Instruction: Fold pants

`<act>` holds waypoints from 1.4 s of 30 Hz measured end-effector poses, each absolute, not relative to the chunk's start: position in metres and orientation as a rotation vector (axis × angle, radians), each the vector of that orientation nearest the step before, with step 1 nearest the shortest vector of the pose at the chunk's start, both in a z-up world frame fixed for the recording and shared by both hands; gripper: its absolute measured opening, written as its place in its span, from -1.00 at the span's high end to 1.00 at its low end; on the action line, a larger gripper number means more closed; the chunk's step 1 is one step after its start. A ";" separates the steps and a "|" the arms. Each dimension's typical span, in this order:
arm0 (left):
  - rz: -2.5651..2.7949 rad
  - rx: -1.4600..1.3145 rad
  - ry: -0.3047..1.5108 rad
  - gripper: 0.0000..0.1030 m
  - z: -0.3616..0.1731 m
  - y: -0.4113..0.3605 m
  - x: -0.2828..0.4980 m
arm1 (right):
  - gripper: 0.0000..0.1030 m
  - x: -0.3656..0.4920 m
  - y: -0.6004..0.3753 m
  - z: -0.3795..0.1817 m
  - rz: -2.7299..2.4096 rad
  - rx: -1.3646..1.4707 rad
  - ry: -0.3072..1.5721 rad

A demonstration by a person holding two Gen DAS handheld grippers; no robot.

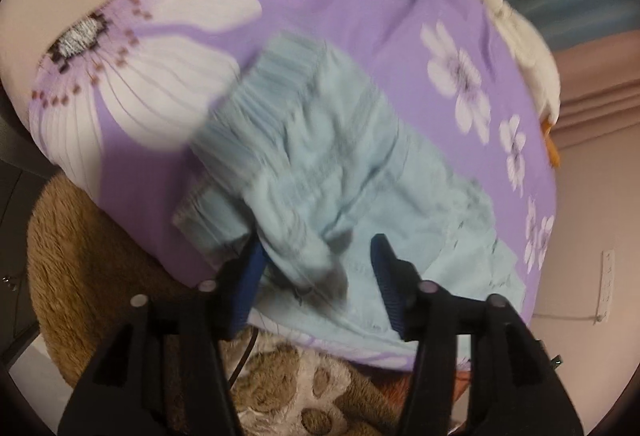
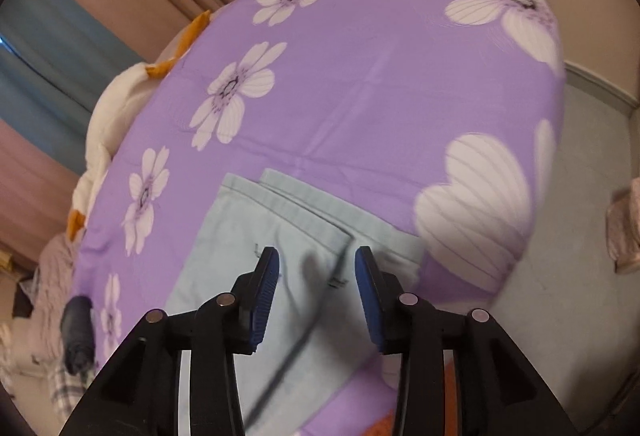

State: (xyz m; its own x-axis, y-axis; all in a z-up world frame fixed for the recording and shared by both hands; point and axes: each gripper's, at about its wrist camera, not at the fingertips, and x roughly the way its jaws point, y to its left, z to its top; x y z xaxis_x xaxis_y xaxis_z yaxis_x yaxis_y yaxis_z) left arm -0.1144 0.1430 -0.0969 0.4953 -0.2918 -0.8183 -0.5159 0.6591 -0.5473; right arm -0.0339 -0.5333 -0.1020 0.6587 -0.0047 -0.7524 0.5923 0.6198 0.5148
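Both jaws spread: left gripper (image 1: 318, 268) and right gripper (image 2: 316, 276) above soft, rumpled pale-blue pants (image 2: 256, 236) on flowered purple sheet (image 2: 360, 95)

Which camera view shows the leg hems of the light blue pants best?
The right wrist view: the pants lie flat and sharp there, both hems visible on the purple sheet. The left wrist view shows the pants blurred and rumpled; hems unclear.

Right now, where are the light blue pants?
The light blue pants lie on the purple flowered bedspread, at its near edge, under both open hand-held grippers.
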 end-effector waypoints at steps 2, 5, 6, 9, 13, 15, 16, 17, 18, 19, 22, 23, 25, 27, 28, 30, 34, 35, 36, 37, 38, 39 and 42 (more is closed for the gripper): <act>0.151 -0.913 1.065 -0.01 -0.101 0.148 -0.115 | 0.24 -0.019 -0.535 -0.114 -0.359 0.873 0.819; 0.198 -0.881 1.068 0.63 -0.105 0.152 -0.114 | 0.72 -0.013 -0.534 -0.123 -0.367 0.858 0.837; 0.223 -0.859 1.080 0.75 -0.105 0.153 -0.113 | 0.89 -0.011 -0.533 -0.125 -0.383 0.846 0.842; 0.216 -0.883 1.071 0.77 -0.099 0.154 -0.115 | 0.90 -0.023 -0.538 -0.113 -0.391 0.852 0.799; 0.183 -0.837 1.081 0.77 -0.084 0.143 -0.118 | 0.91 -0.050 -0.544 -0.081 -0.410 0.842 0.676; 0.185 -0.821 1.110 0.77 -0.088 0.139 -0.117 | 0.91 -0.062 -0.548 -0.073 -0.439 0.824 0.657; 0.200 -0.796 1.128 0.77 -0.093 0.138 -0.116 | 0.91 -0.067 -0.551 -0.074 -0.444 0.813 0.662; 0.230 -0.779 1.153 0.77 -0.101 0.137 -0.115 | 0.91 -0.067 -0.554 -0.080 -0.443 0.826 0.675; 0.242 -0.777 1.175 0.77 -0.109 0.137 -0.114 | 0.91 -0.066 -0.557 -0.088 -0.441 0.840 0.697; 0.245 -0.781 1.187 0.76 -0.114 0.136 -0.113 | 0.91 -0.063 -0.560 -0.103 -0.451 0.857 0.740; 0.249 -0.747 1.188 0.77 -0.110 0.133 -0.111 | 0.91 -0.060 -0.560 -0.126 -0.489 0.856 0.805; 0.249 -0.738 1.183 0.77 -0.106 0.132 -0.112 | 0.91 -0.062 -0.560 -0.126 -0.492 0.857 0.798; 0.249 -0.735 1.175 0.77 -0.099 0.133 -0.115 | 0.91 -0.065 -0.560 -0.118 -0.496 0.849 0.785; 0.244 -0.734 1.166 0.76 -0.095 0.133 -0.117 | 0.91 -0.066 -0.559 -0.110 -0.495 0.833 0.779; 0.244 -0.731 1.166 0.76 -0.096 0.134 -0.117 | 0.91 -0.067 -0.557 -0.106 -0.496 0.809 0.779; 0.257 -0.739 1.189 0.76 -0.106 0.136 -0.114 | 0.91 -0.067 -0.556 -0.107 -0.508 0.790 0.797; 0.257 -0.717 1.216 0.71 -0.117 0.134 -0.108 | 0.91 -0.065 -0.558 -0.126 -0.523 0.817 0.823; 0.258 -0.726 1.220 0.69 -0.121 0.135 -0.106 | 0.91 -0.065 -0.558 -0.127 -0.526 0.812 0.829; 0.257 -0.739 1.220 0.69 -0.122 0.136 -0.105 | 0.91 -0.064 -0.558 -0.128 -0.526 0.808 0.834; 0.253 -0.746 1.218 0.69 -0.123 0.137 -0.105 | 0.91 -0.063 -0.557 -0.127 -0.526 0.804 0.840; 0.248 -0.744 1.216 0.68 -0.122 0.137 -0.106 | 0.91 -0.061 -0.557 -0.126 -0.529 0.792 0.852; 0.242 -0.739 1.212 0.67 -0.120 0.137 -0.107 | 0.91 -0.059 -0.556 -0.123 -0.537 0.773 0.869; 0.223 -0.738 1.218 0.48 -0.111 0.139 -0.115 | 0.88 -0.051 -0.548 -0.112 -0.580 0.688 0.929</act>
